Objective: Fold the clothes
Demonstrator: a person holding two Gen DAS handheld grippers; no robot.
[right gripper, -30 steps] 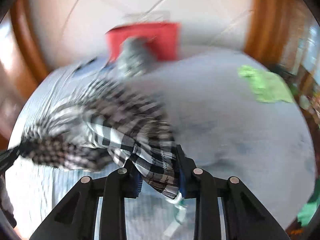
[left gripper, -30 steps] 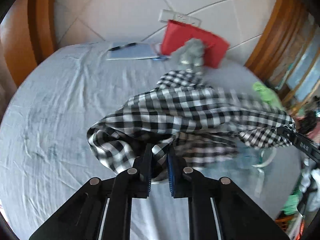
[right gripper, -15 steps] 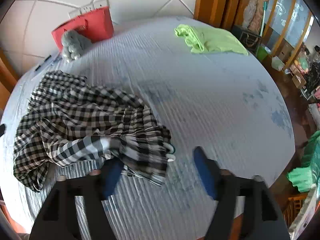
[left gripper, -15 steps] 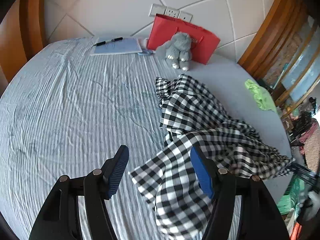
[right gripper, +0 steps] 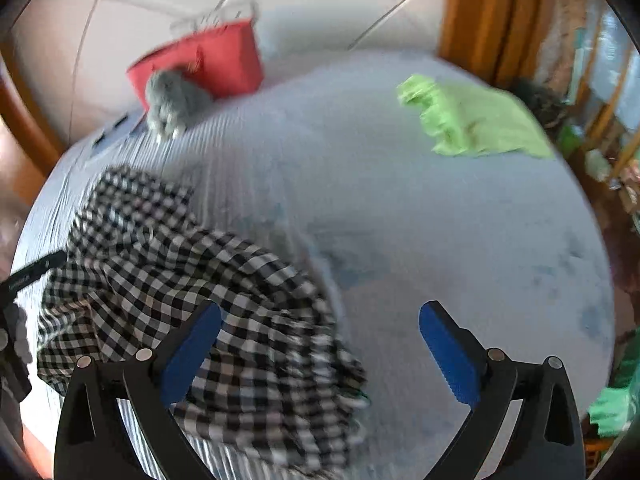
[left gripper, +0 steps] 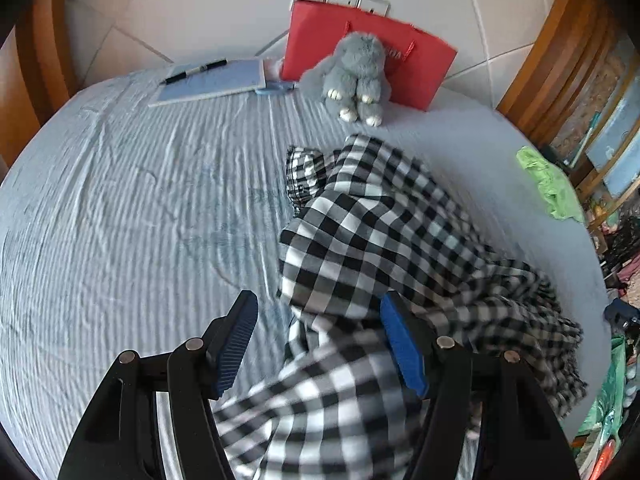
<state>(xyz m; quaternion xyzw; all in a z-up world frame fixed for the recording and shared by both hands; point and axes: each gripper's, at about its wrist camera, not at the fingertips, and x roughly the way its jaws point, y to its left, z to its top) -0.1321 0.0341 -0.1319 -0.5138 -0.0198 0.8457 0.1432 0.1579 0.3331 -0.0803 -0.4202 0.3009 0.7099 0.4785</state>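
A: Where's the checked shirt (left gripper: 384,248) right now?

B: Heaped on the pale blue bedsheet (left gripper: 120,208), crumpled. From the left gripper (left gripper: 320,340), a fold of it lies between the two fingers and bulges up just ahead of the tips; the cloth crowds against the right-hand blue pad (left gripper: 402,350), while the left-hand pad stands clear of it over bare sheet.

A: So the left one is pinching it?

B: No, its fingers are spread apart, nothing squeezed.

A: And the right gripper (right gripper: 320,344)?

B: Its jaws are opening, already wide. The shirt spreads from behind its left-hand finger (right gripper: 192,354) into the gap; the other finger is over plain sheet (that view is rather blurred, so I can't say whether cloth touches the pad).

A: What lies beyond the fingertips?

B: Far ahead of the left gripper: a grey plush rabbit (left gripper: 358,76) against a red paper bag (left gripper: 416,68), and a notebook (left gripper: 212,82) with a pen on it. Ahead and to the right of the right gripper's fingers, a green garment (right gripper: 476,120).
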